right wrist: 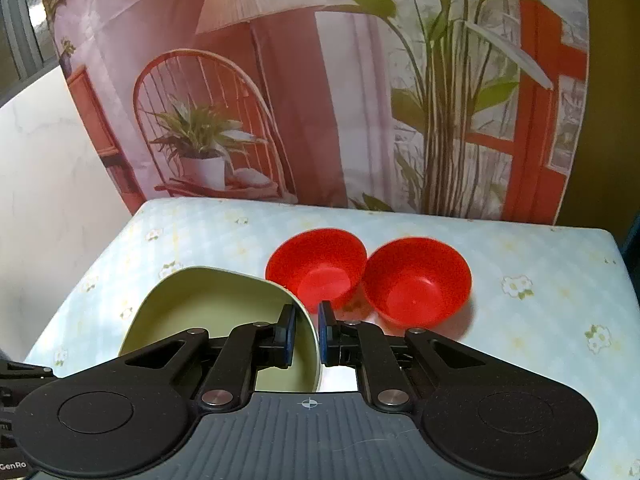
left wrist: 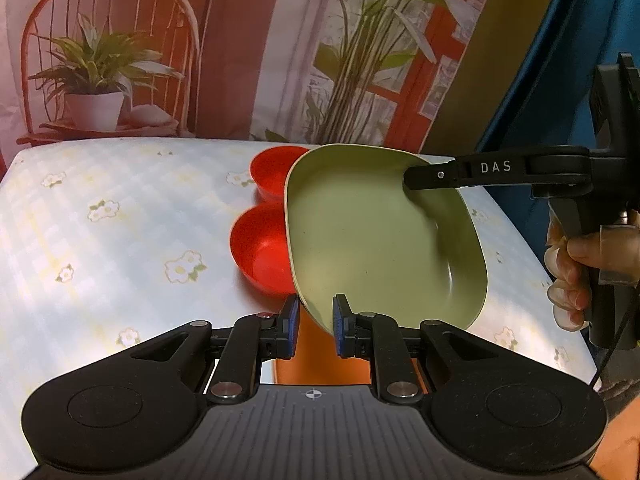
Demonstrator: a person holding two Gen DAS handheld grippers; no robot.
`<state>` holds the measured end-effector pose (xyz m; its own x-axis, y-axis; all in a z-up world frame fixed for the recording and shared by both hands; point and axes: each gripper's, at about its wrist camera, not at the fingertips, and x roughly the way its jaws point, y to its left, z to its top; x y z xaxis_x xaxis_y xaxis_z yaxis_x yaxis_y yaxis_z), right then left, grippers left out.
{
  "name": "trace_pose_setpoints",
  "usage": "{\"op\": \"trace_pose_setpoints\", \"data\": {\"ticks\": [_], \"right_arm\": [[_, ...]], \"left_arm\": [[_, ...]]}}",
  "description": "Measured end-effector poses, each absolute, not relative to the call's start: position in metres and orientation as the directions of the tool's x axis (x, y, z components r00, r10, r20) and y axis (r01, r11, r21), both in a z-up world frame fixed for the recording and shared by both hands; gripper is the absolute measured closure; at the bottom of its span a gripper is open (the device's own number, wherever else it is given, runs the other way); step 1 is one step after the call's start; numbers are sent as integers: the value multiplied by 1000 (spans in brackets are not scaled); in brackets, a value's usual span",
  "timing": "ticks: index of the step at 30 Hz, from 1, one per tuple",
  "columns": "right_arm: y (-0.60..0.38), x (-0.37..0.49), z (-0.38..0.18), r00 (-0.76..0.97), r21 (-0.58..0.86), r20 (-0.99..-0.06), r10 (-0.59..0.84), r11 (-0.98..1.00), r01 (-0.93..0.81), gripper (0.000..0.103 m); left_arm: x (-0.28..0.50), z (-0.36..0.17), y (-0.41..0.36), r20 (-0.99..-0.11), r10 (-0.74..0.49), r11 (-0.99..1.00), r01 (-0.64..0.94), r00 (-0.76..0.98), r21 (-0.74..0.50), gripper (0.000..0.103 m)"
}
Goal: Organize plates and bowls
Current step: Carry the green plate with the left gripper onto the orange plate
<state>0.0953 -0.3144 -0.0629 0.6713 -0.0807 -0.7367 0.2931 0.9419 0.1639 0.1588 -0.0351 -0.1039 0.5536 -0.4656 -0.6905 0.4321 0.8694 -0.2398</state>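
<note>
A green square plate [left wrist: 372, 236] is held tilted above the table; it also shows in the right wrist view [right wrist: 208, 304]. My right gripper [right wrist: 307, 334] is shut on its rim, and its finger [left wrist: 440, 176] reaches over the plate's far edge in the left wrist view. My left gripper [left wrist: 316, 328] straddles the plate's near rim with a gap between its pads, open. Two red bowls [right wrist: 318, 266] [right wrist: 416, 282] stand side by side on the table, partly hidden behind the plate in the left wrist view [left wrist: 260, 256]. An orange item [left wrist: 316, 360] lies under the left gripper.
The table [left wrist: 100, 240] has a pale floral cloth. A printed backdrop with a chair and plants [right wrist: 320, 100] hangs behind it. The table's right edge [right wrist: 616, 264] lies beyond the bowls.
</note>
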Motion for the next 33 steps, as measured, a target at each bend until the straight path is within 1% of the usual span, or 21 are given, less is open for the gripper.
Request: {"op": "trace_pose_setpoints", "data": {"ticks": [24,30,33], "right_arm": [[-287,42,-89,646,169,-759,-86,932,322,91],[-282,38,-102,629,167,-774,-74,934,316,91],[-281,40,-112,618,165,-782,-74,933,321,91]], "left_arm": [[121,-128,-27,-737,-503,829,495,451,-262,82],[123,-141,-24,-754,-501,832,476,424,-285,82],[126,-144,-25,-762,-488,839,467,425,-277,82]]}}
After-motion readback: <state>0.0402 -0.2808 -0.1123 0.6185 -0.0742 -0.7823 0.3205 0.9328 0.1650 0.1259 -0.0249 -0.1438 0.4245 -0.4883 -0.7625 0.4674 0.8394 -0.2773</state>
